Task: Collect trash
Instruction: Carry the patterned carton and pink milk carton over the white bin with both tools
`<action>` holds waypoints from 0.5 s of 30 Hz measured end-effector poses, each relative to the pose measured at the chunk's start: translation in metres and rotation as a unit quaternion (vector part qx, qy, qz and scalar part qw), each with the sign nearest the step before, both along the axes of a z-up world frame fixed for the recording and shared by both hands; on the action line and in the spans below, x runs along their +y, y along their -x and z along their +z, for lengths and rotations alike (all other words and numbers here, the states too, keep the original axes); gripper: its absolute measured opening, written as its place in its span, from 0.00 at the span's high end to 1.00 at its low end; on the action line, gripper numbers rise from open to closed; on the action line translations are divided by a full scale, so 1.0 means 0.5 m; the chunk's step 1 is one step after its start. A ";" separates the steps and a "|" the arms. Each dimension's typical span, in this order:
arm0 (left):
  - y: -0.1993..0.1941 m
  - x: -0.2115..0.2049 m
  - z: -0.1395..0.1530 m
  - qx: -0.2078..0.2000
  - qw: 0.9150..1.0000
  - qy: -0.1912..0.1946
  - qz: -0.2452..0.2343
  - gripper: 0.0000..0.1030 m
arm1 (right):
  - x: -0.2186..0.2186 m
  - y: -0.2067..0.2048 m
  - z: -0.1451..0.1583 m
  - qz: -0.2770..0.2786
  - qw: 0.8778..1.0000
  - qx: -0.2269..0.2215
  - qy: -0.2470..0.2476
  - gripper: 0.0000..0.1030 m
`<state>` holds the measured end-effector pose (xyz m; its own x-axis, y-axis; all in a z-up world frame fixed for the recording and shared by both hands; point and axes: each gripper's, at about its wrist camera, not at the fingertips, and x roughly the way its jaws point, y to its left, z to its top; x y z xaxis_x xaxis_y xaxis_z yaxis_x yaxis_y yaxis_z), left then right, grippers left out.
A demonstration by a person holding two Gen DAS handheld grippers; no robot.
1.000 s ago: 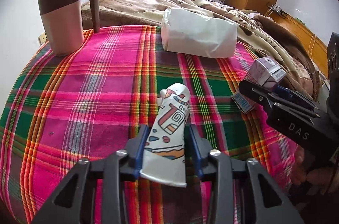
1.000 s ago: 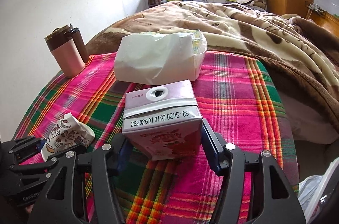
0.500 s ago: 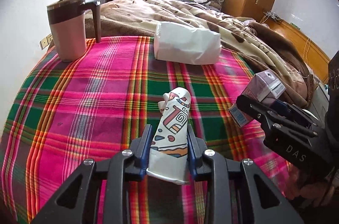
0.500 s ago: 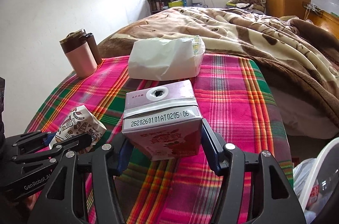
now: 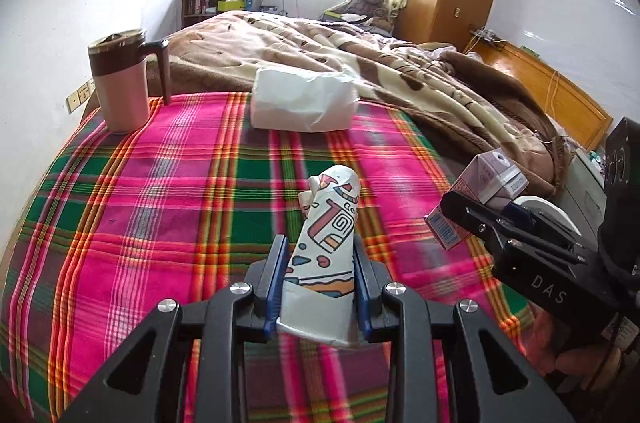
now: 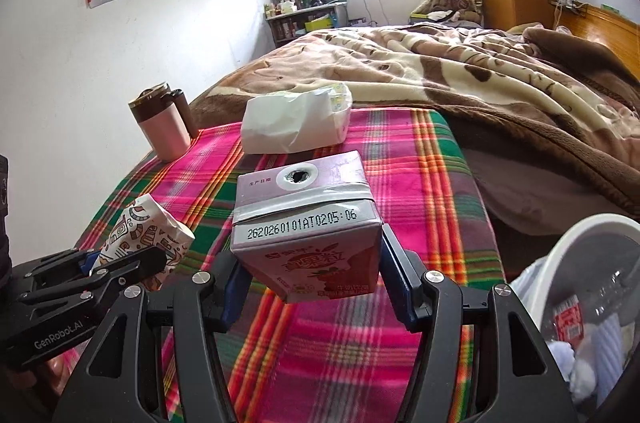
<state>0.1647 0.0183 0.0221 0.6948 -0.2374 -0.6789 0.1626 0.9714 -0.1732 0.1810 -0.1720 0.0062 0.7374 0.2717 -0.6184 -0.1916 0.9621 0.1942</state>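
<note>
We've got the left gripper (image 5: 319, 277) clamping a crushed paper cup (image 5: 325, 247), right gripper (image 6: 310, 273) gripping a milk carton (image 6: 306, 227); white bin (image 6: 576, 307), edge-cropped, holds blurry wrappers.

The plaid-covered surface (image 5: 168, 207) lay bare across its near and middle stretch, giving wide room for a claw to pass. Two things stood at its far edge: a pink mug (image 5: 122, 85) at the far left corner and a white paper bag (image 5: 304, 103) near the middle, with an open gap between them. Behind both rose the bed (image 5: 360, 51) with its rumpled brown blanket, closing off that side. To the right, past the surface's edge, a white bin (image 6: 580, 287) with rubbish in it stood low and close. The left claw (image 5: 320, 263) and right claw (image 6: 312, 263), each gripping an item, were near each other but apart.
</note>
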 end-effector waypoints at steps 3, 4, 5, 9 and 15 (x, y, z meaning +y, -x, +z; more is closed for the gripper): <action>0.017 -0.021 0.013 -0.008 1.000 -0.001 -0.011 0.70 | -0.021 0.018 0.009 -0.013 1.000 -0.008 -0.002 0.42; 0.022 -0.029 0.017 -0.011 1.000 0.000 -0.015 0.70 | -0.030 0.025 0.013 -0.018 1.000 -0.010 -0.006 0.42; 0.027 -0.038 0.020 -0.013 1.000 -0.001 -0.019 0.70 | -0.037 0.031 0.016 -0.020 1.000 -0.011 -0.009 0.42; 0.044 -0.073 0.033 -0.024 0.999 0.000 -0.036 0.70 | -0.069 0.056 0.029 -0.039 0.999 -0.021 -0.009 0.42; 0.069 -0.136 0.049 -0.038 0.997 0.000 -0.068 0.70 | -0.129 0.094 0.040 -0.073 0.997 -0.029 -0.007 0.42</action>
<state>0.1303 -0.0499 0.0467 0.7055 -0.3337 -0.6252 0.3060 0.9392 -0.1559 0.1342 -0.2365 0.0262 0.8045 0.1677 -0.5698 -0.0616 0.9777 0.2009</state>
